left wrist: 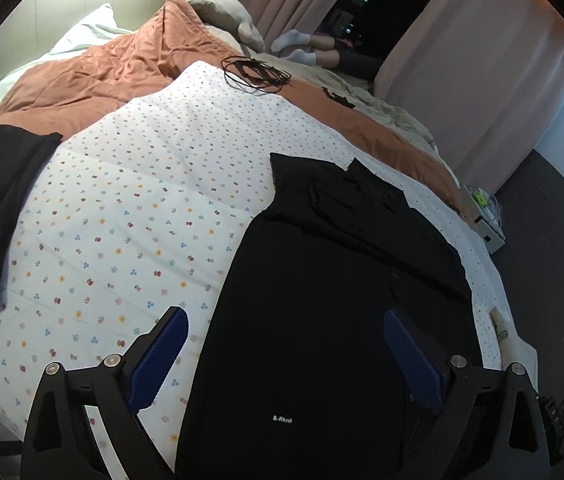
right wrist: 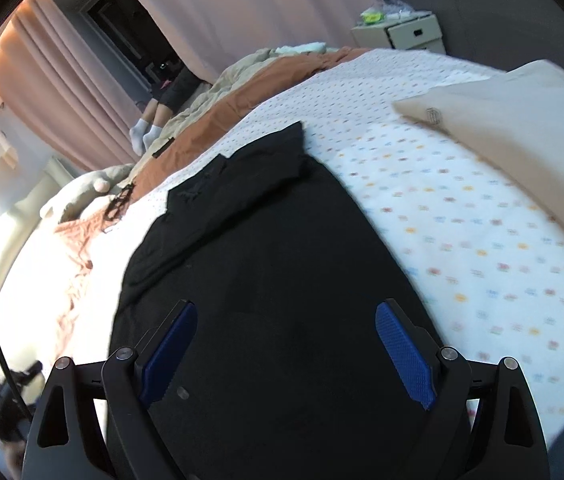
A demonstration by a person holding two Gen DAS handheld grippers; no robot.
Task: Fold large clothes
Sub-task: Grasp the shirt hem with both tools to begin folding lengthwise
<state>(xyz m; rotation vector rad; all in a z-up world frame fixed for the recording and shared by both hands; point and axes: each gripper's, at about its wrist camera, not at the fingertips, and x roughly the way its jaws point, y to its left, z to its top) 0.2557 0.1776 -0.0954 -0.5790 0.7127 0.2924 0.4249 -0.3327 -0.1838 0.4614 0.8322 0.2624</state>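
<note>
Left gripper (left wrist: 285, 340) and right gripper (right wrist: 285, 334) – both spread wide, empty – over black garment (left wrist: 321, 300), apparently near the bed's (left wrist: 142, 208) edge.

Each tool (left wrist: 285, 330) (right wrist: 285, 322) has black angular linkage arms, silver round screws and blue textured pads (right wrist: 403, 354).

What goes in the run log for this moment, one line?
step: fold | garment: black, flat on sheet | left tongs: open above it | right tongs: open above it | grasp: none

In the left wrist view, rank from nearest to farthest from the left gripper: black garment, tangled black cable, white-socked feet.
From the left gripper:
1. black garment, directly beneath the open fingers.
2. tangled black cable, far up the bed.
3. white-socked feet, beyond, by the curtains.
</note>
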